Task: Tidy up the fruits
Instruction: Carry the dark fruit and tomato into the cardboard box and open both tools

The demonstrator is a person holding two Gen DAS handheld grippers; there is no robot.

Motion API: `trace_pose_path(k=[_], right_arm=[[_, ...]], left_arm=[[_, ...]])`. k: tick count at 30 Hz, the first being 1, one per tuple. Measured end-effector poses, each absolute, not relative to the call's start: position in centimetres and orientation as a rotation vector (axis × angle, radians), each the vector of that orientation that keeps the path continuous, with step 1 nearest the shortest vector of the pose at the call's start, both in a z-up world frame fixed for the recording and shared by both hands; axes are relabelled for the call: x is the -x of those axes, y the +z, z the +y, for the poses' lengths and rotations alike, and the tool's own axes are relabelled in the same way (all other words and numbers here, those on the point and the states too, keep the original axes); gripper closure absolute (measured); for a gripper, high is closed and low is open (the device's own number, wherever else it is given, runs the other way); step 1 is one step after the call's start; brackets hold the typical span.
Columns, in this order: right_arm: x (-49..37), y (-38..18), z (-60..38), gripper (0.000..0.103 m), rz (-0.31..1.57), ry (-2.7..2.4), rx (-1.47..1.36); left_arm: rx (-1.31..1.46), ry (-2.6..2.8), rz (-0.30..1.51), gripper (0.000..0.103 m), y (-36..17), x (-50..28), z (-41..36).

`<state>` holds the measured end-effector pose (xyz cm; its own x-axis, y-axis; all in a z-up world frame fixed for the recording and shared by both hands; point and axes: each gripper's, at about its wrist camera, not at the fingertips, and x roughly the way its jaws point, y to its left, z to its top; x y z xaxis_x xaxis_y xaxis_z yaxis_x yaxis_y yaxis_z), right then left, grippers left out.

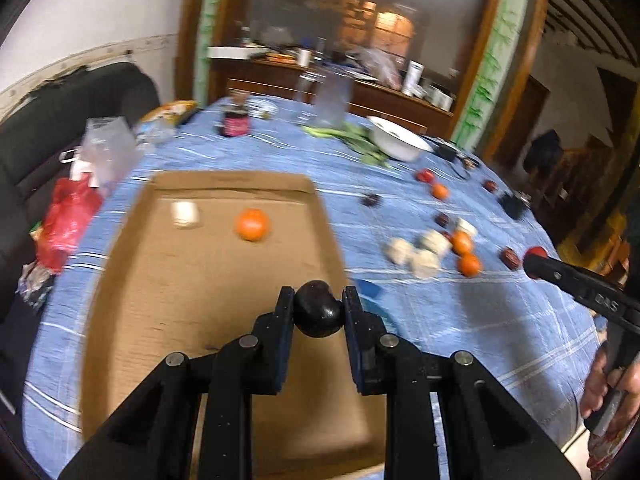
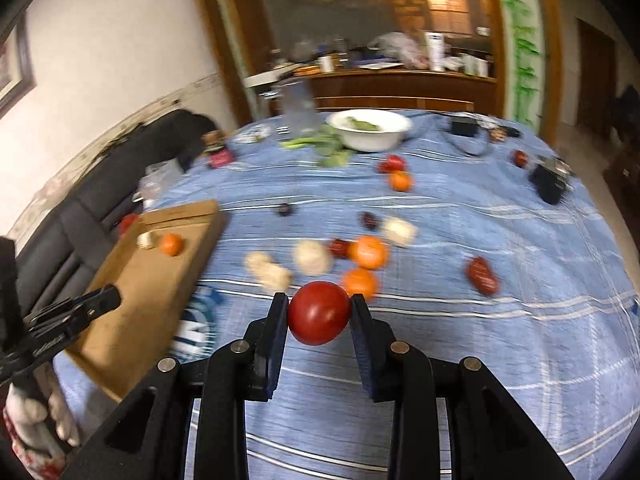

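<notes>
My left gripper (image 1: 318, 304) is shut on a dark plum (image 1: 318, 314) and holds it above the near right part of the cardboard tray (image 1: 200, 280). The tray holds an orange (image 1: 252, 224) and a pale fruit (image 1: 185, 214). My right gripper (image 2: 320, 308) is shut on a red tomato (image 2: 319, 313) above the blue tablecloth (image 2: 500, 320). Loose oranges (image 2: 368, 252), pale fruits (image 2: 312, 257) and dark red fruits (image 2: 482, 275) lie scattered on the cloth. The right gripper also shows at the right edge of the left wrist view (image 1: 536, 262).
A white bowl (image 2: 370, 130) with greens, a clear pitcher (image 1: 332, 100) and a dark jar (image 1: 236, 120) stand at the far side. Black devices (image 2: 550, 182) lie far right. A dark sofa (image 1: 48, 128) with bags borders the table's left. A blue-and-white item (image 2: 196, 320) lies beside the tray.
</notes>
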<state>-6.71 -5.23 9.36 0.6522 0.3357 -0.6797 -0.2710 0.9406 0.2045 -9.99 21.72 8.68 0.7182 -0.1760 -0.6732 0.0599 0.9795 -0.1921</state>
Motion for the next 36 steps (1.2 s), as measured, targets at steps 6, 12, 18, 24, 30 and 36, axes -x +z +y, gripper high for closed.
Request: trace_pose_path(k=[6, 12, 18, 24, 30, 36], right_arm=[[4.7, 9.8, 2.1, 0.069, 0.838, 0.498, -0.098], [1.7, 8.3, 10.0, 0.069, 0.899, 0.589, -0.039], [-1.5, 5.3, 15.2, 0.069, 0.98, 0.608, 0.032], [-3.5, 3.1, 17.2, 0.069, 1.039, 0.607, 0.065], [-4.2, 1.9, 18.3, 0.069, 1.066, 0.605, 0.099], [-4.4, 1.8, 18.5, 0.069, 1.062, 0.6, 0.122]], left_arm=[[0.152, -0.033, 0.779, 0.08, 9.1, 7.4, 26.6], [0.155, 0.015, 0.86, 0.08, 7.7, 3.8, 29.7], [0.156, 0.042, 0.962, 0.08, 5.2, 0.8, 30.9], [0.172, 0.068, 1.024, 0.08, 3.5, -0.8, 32.2], [0.171, 0.079, 1.055, 0.08, 2.9, -1.4, 32.5], [0.161, 0.09, 1.059, 0.078, 2.8, -1.6, 32.4]])
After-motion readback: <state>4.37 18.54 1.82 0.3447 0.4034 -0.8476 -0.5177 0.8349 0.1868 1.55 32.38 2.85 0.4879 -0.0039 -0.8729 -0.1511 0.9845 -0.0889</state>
